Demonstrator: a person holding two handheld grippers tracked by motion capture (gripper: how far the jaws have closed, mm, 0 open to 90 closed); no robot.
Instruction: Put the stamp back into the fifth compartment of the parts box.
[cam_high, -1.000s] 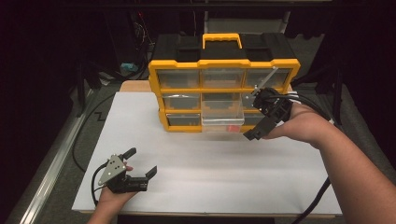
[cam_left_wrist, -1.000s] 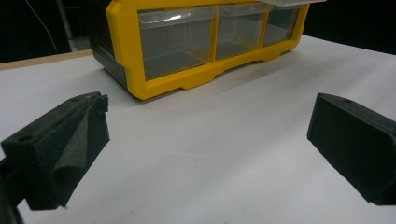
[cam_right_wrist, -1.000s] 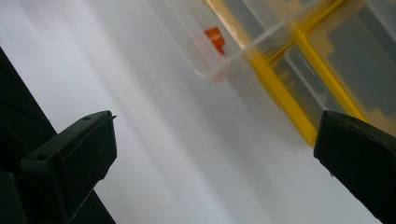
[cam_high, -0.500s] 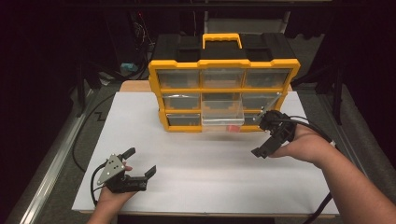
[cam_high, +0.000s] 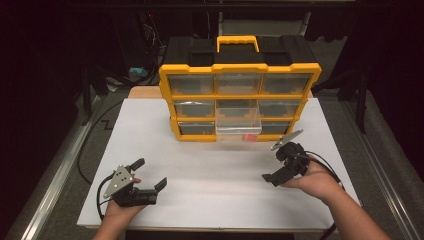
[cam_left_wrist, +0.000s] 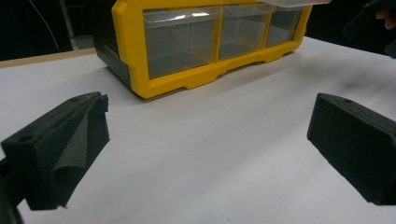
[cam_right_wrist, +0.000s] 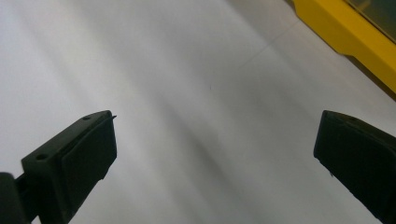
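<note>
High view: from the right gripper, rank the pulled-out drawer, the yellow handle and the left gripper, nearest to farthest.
From the right gripper:
1. Pulled-out drawer, bottom row middle.
2. Yellow handle, atop the organizer, and left gripper, near left: too close to call.

A white table top (cam_high: 210, 200) carries everything, a strip of bare wood (cam_high: 145, 92) showing along its far edge to the left. Metal rails (cam_high: 55, 170) run down either side of it (the right one (cam_high: 382, 170) sits just as close). Behind, in the dark, a tangle of cables (cam_high: 150, 30) hangs, with a small teal object (cam_high: 136, 72) lying near the far left corner; what it is cannot be told.
</note>
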